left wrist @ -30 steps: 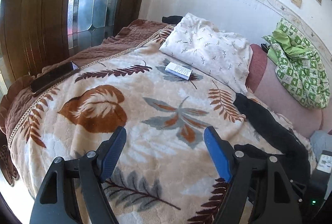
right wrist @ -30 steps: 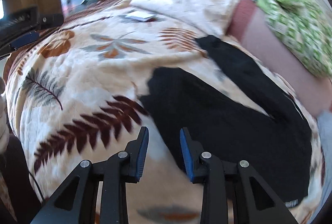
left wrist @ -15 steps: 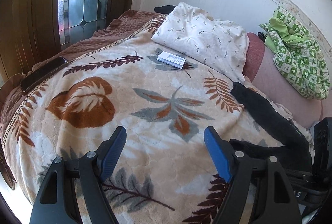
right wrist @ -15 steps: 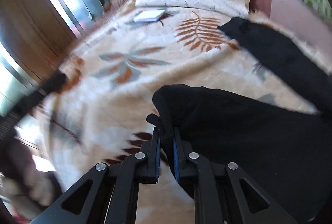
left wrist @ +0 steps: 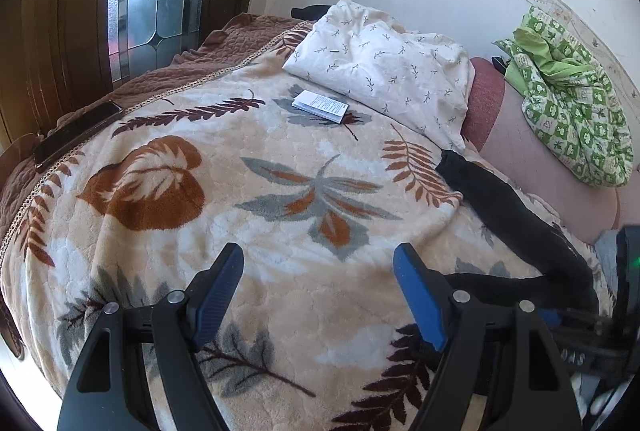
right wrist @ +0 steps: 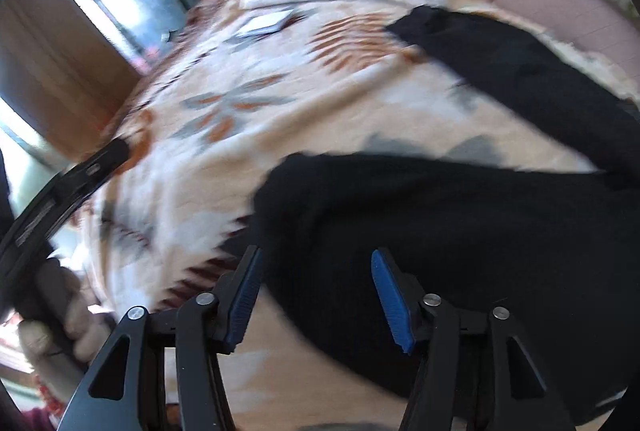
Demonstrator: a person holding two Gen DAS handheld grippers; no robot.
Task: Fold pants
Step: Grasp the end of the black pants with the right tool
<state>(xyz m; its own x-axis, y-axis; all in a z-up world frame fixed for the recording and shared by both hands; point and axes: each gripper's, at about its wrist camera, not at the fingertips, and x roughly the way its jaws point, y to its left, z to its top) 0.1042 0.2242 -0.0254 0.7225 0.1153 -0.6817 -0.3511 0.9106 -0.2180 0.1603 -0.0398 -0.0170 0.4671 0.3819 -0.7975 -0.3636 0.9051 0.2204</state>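
Black pants (right wrist: 460, 215) lie spread on a leaf-patterned blanket (left wrist: 224, 191) on a bed. One leg (right wrist: 500, 63) runs toward the pillow; the other leg's end lies just in front of my right gripper (right wrist: 316, 287), which is open, with the cloth between and under its fingers. In the left wrist view the pants (left wrist: 504, 215) lie at the right. My left gripper (left wrist: 316, 291) is open and empty above bare blanket. The left gripper's body shows at the left of the right wrist view (right wrist: 60, 191).
A white pillow (left wrist: 380, 67) and a small booklet (left wrist: 320, 105) lie at the head of the bed. A green patterned cloth (left wrist: 572, 103) sits on a pink cushion at the right. A phone (left wrist: 76, 139) lies at the bed's left edge. A wooden window stands behind.
My right gripper was shut on the pant leg's end half a second ago and has now opened, leaving the leg on the blanket. My left gripper stays open and has shifted slightly.
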